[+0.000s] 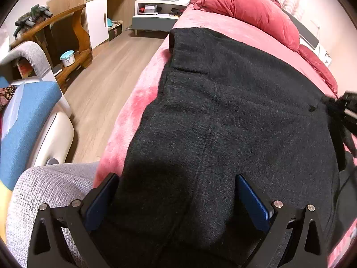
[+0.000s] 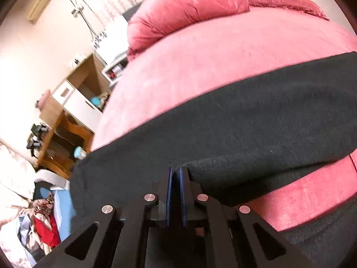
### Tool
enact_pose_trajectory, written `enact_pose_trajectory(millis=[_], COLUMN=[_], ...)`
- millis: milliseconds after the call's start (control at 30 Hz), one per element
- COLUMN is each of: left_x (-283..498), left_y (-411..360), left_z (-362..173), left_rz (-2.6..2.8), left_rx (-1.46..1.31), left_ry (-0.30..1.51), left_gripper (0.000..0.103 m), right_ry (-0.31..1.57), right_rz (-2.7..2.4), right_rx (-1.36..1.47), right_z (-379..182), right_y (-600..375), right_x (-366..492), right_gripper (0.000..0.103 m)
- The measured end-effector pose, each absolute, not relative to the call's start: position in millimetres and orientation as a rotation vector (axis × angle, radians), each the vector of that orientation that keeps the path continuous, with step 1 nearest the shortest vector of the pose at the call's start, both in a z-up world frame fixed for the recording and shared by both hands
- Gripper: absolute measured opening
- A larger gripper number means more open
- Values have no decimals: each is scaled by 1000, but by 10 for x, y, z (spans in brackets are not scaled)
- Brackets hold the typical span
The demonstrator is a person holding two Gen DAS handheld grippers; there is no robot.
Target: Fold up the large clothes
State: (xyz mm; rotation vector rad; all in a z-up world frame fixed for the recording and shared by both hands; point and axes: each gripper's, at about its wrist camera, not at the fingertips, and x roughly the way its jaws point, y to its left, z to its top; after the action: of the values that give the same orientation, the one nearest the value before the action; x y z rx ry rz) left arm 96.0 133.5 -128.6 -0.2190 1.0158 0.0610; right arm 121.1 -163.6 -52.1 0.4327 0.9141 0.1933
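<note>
1. The bed (image 1: 142,102), covered in a pink plush blanket, filled most of both views, with a heap of red padded quilt (image 1: 250,6) at its far end.
2. Across the blanket lay the large dark charcoal knitted garment (image 1: 223,116), spread mostly flat. In the left wrist view its long axis ran away from the camera toward the quilt; in the right wrist view the same cloth crossed the frame as a broad band from side to side, with a raised fold at its near edge.
3. The left tongs (image 1: 176,203) stood wide, their blue pads apart over the near end of the garment; fabric showed between the pads, and they did not look pressed on it.
4. The right tongs (image 2: 176,192) were narrow, the blue pads almost together — a ridge of the dark knit met their tips, and they looked pinched on that edge, though how much cloth was caught could not be told.
5. Judgement: the coming fold turned on the right side edge, which lay directly at the right tongs and well apart from the left ones — so the right hand seemed the one to carry that edge across the long axis toward the garment's middle.
</note>
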Motion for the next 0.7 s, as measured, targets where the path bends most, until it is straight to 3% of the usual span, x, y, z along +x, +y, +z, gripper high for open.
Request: enact_pose_trajectory(millis=[33,100,133,300,467,500,567,633,700], left_x=[947,906,887,873,919,924,940,974,949], left_y=[1355,1459,1510,1855,1988,1986,1998,1991,2011], left_z=[-1260,-1162,-1120,-1117,-1248,-1230,-1181,-1076,-977], left_rz=[61,84,98,221,203,177,51,-20,-61], left_rx=[-232,-275,-293,-396,-460,-452,-480,-433,-426], left_ry=[1008,959,933,921,996,999,1005,1005,989], left_gripper=[103,103,103,103,100,94,50,36,34], right_ry=[939,929,910,788,896,889,861,836,829], right_rz=[195,177,162,163,191,180,123,80,68], right_rx=[430,438,441,308,362,410,516,586,595], right_z=[-574,-578,-562,-407,-864,-886,-849,-798,-769], right_y=[-1643,-1673,-1698,-1682,-1616,-1664,-1842,-2011,-2101], right_x=[1171,999,893,190,-7,-18,-114,-219,-288], right_gripper=[9,29,31,34,34,34,37,37,37])
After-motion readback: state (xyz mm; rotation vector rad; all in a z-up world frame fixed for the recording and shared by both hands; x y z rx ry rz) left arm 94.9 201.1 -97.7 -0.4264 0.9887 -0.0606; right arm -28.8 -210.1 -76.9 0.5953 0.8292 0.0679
